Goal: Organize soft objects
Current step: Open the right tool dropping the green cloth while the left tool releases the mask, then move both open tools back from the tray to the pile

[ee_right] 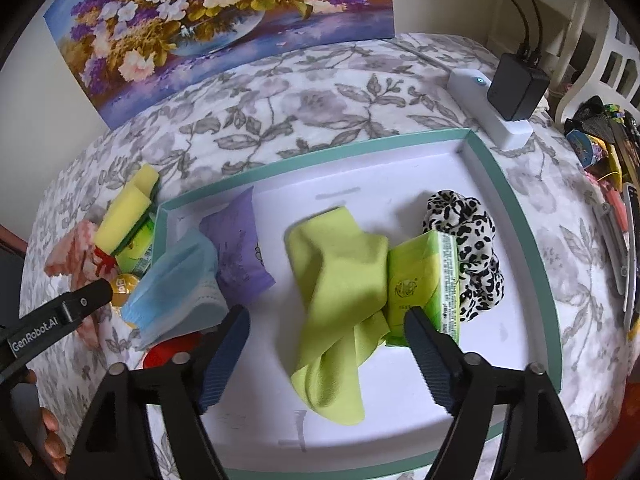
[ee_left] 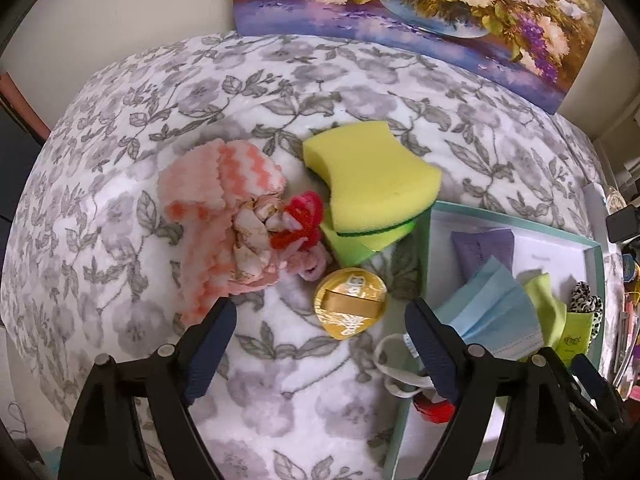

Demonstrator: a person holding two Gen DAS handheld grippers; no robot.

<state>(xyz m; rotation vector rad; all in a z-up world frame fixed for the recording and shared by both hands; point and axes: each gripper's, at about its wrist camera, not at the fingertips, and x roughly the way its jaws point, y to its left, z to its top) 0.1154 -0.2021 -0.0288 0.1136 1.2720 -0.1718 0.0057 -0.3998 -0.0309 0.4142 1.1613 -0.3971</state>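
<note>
My left gripper (ee_left: pixel 320 328) is open and empty just short of a round gold puff case (ee_left: pixel 350 304) on the floral blanket. Beyond it lie a pink-and-white cloth (ee_left: pixel 212 216), a red yarn scrunchie (ee_left: pixel 300 220) and a yellow sponge (ee_left: pixel 372 176). A white tray with a teal rim (ee_right: pixel 516 216) holds a blue face mask (ee_right: pixel 176 284), a purple pouch (ee_right: pixel 240 252), a lime cloth (ee_right: pixel 340 296), a green tissue pack (ee_right: pixel 424 280) and a leopard scrunchie (ee_right: pixel 472 248). My right gripper (ee_right: pixel 328 328) is open over the lime cloth, holding nothing.
A flower painting (ee_left: pixel 400 8) leans on the wall at the back. A white power strip with a black adapter (ee_right: pixel 504 100) lies behind the tray. Clutter (ee_right: pixel 612 200) crowds the right edge. The left gripper's finger (ee_right: pixel 68 308) shows at the right wrist view's left.
</note>
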